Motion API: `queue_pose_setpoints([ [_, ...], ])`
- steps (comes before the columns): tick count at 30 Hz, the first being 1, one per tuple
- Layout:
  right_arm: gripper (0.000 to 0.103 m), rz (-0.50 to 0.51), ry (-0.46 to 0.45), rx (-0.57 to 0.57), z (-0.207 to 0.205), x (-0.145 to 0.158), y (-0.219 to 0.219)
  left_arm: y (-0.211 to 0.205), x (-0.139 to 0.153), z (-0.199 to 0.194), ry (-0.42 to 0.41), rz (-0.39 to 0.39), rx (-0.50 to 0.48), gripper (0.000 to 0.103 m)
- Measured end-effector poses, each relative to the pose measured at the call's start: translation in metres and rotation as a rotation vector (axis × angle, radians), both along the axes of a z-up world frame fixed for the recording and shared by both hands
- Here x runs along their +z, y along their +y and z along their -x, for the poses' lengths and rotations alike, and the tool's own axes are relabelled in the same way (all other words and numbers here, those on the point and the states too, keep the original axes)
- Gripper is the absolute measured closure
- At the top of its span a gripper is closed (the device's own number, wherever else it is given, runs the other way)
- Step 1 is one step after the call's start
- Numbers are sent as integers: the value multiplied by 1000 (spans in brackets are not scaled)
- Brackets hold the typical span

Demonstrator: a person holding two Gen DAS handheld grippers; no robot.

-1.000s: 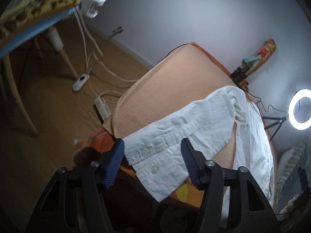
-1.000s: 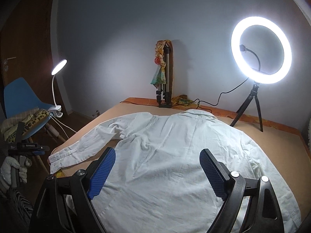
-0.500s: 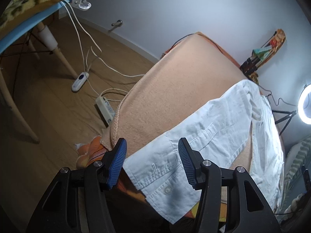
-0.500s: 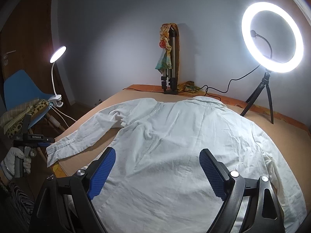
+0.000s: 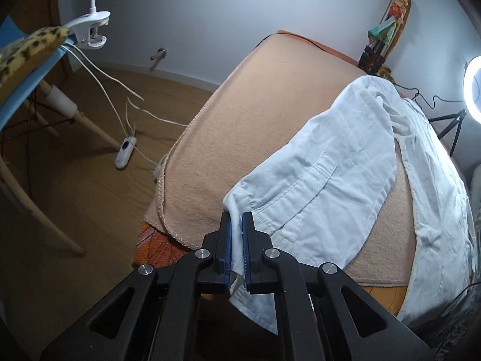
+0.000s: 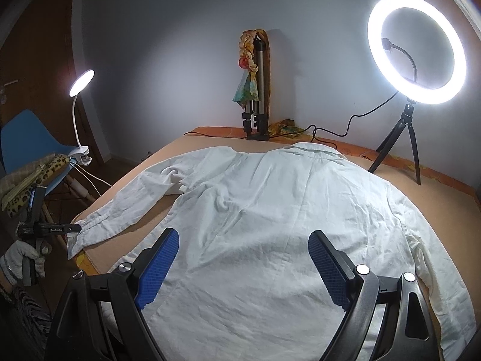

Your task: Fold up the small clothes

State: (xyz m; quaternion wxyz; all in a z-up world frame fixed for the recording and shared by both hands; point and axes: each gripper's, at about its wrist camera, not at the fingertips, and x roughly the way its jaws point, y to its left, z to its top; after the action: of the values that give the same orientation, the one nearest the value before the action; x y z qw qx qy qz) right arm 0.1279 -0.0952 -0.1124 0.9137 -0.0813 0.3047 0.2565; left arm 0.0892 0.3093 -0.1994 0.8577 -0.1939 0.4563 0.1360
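Shirt [image 6: 270, 225] first: white, long-sleeved, lying back-up and spread across the bed [image 5: 255, 126], which is covered by a peach blanket [image 6: 451, 210]. Its collar [image 6: 309, 150] points toward the far wall, and the hem end lies nearest my right gripper [image 6: 243, 267].

My left gripper [image 5: 236, 249] is closed on the cuff [image 5: 240, 210] of the left sleeve [image 5: 330, 156] at the bed's near corner — the blue pads [image 5: 228, 240] press the white fabric between them, and a flap of the cuff hangs down below the fingers, past the blanket's edge. From there the sleeve runs away across the blanket toward the shoulder, with some wrinkles where it meets the body of the shirt. In the right wrist view the same gripper [image 6: 75, 228] shows at the left edge of the bed, held by my gloved left hand [image 6: 21, 258], its tip at the cuff [image 6: 87, 225].

My right gripper is open, its two blue pads [image 6: 156, 267] spread wide above the lower back of the shirt; I cannot tell whether they touch the cloth. It holds nothing.

Beyond the shirt, a lit ring light [image 6: 416, 48] stands on a small tripod on the right side of the bed, and a folded tripod [image 6: 255, 90] with a colourful scarf tied to it stands by the wall. Left of the bed is a blue chair [image 6: 27, 138] carrying a leopard-print cloth [image 6: 36, 180] and a clip-on lamp [image 6: 81, 84] — lit. White cables [image 5: 120, 96] trail over the wooden floor [image 5: 75, 195].
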Motion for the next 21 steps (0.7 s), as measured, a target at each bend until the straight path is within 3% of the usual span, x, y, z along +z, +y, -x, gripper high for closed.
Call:
queue_pose_setpoints([
  [4, 13, 9, -4, -7, -1, -1, 0, -5, 16, 9, -104, 37, -12, 100],
  [6, 13, 10, 2, -11, -3, -2, -1, -9, 31, 14, -178, 108, -23, 100],
  [8, 13, 12, 18, -15, -9, -3, 0, -20, 46, 17, -255, 164, -59, 101],
  [11, 14, 8, 60, 7, -24, -2, 6, -45, 72, 20, -344, 177, -142, 101],
  [15, 19, -49, 190, 59, -67, 2, 21, -77, 94, 24, -432, 245, -274, 101],
  [21, 23, -192, 481, 147, -157, -11, 72, -118, 117, 22, -485, 303, -461, 101],
])
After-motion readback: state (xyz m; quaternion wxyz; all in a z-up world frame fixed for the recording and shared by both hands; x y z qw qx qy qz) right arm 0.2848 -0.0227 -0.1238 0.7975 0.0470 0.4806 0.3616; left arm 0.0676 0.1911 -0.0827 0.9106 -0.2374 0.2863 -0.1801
